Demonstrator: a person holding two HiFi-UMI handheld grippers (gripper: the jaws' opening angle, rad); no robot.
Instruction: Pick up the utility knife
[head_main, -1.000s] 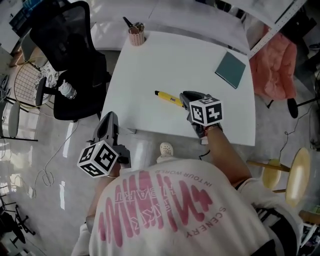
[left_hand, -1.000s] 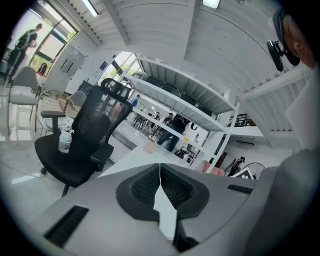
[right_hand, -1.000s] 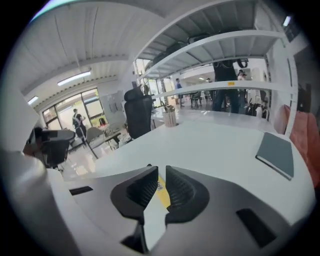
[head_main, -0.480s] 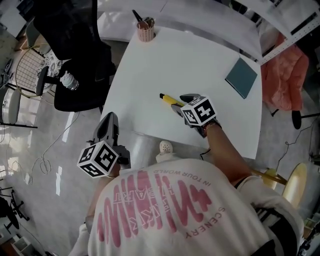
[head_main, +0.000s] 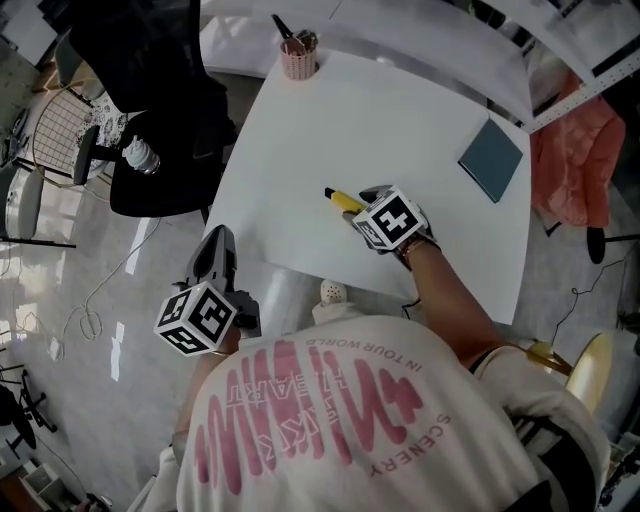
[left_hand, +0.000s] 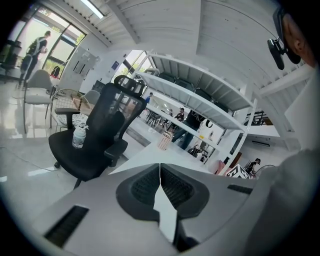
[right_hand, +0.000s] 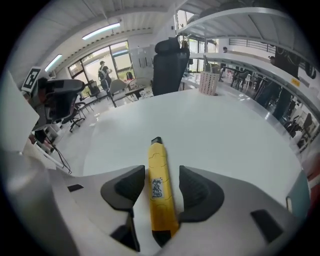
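The yellow utility knife (head_main: 343, 200) lies flat on the white table (head_main: 380, 120), its black tip pointing away from me. My right gripper (head_main: 366, 198) tilts down over its near end. In the right gripper view the knife (right_hand: 159, 190) lies between the two black pads (right_hand: 127, 187). The jaws have just been opening and stand wide, with a gap on the right side of the knife. My left gripper (head_main: 215, 240) hangs off the table's left edge over the floor. Its pads (left_hand: 160, 172) meet with nothing between them.
A pink pen cup (head_main: 298, 60) stands at the table's far corner and a teal notebook (head_main: 491, 160) lies at the right. A black office chair (head_main: 150, 100) with a water bottle (head_main: 142, 157) stands left of the table. A pink cloth (head_main: 575, 160) hangs at the right.
My right gripper has dipped and rolled down over the near end of the knife. The knife has not moved on the table. My left gripper looks unchanged.
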